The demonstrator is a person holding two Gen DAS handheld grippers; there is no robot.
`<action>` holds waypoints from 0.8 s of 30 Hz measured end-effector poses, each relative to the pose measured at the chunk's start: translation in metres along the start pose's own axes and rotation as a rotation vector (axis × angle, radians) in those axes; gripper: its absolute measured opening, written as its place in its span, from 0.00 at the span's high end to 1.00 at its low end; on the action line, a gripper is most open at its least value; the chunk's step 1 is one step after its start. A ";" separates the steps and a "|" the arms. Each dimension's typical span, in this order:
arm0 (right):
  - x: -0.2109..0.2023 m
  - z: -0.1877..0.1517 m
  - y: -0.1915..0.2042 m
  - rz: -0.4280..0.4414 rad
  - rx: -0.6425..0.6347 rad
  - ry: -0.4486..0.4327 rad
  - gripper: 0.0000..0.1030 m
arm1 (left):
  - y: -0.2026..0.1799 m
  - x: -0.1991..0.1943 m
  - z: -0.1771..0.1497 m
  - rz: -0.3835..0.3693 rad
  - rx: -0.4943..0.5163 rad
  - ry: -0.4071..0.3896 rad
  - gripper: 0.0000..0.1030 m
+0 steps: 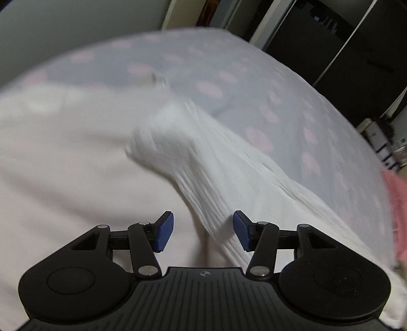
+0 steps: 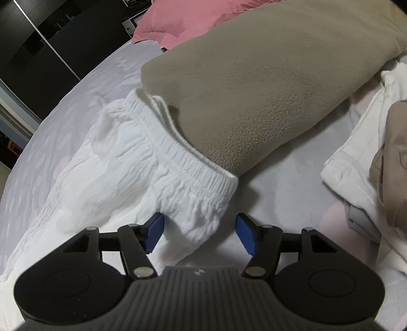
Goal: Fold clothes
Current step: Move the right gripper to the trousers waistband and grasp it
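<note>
A white crinkled garment [image 2: 132, 163] with a gathered elastic waistband [image 2: 188, 163] lies on the bed. My right gripper [image 2: 199, 234] is open, its blue pads either side of the waistband's near corner. In the left wrist view the same white ribbed fabric [image 1: 211, 163] runs as a raised, blurred fold toward my left gripper [image 1: 203, 231], which is open with the fold's end between its blue pads [image 1: 165, 233]. A pale pinkish-white cloth [image 1: 63, 157] lies to the left of that fold.
The bed sheet [image 1: 254, 84] is pale blue-grey with pink spots. A tan fleece [image 2: 254, 84] overlaps the waistband's far side. A pink pillow [image 2: 183, 20] lies behind it; another white garment [image 2: 361, 142] sits at the right. Dark wardrobe doors [image 1: 318, 43] stand beyond the bed.
</note>
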State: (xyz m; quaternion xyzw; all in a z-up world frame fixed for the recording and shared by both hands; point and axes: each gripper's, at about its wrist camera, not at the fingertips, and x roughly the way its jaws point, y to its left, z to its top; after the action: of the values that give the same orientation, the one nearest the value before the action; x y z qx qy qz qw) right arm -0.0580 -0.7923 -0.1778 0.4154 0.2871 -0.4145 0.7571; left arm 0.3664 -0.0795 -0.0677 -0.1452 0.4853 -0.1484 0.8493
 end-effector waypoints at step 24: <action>-0.037 0.018 0.023 0.065 -0.036 -0.172 0.89 | -0.041 0.056 -0.034 -0.116 0.033 0.028 0.50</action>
State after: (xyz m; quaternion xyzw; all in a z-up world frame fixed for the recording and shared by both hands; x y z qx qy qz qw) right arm -0.0544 -0.7866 -0.1309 0.3736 0.2148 -0.4184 0.7995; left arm 0.3600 -0.1429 -0.1122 -0.1571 0.4854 -0.2074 0.8347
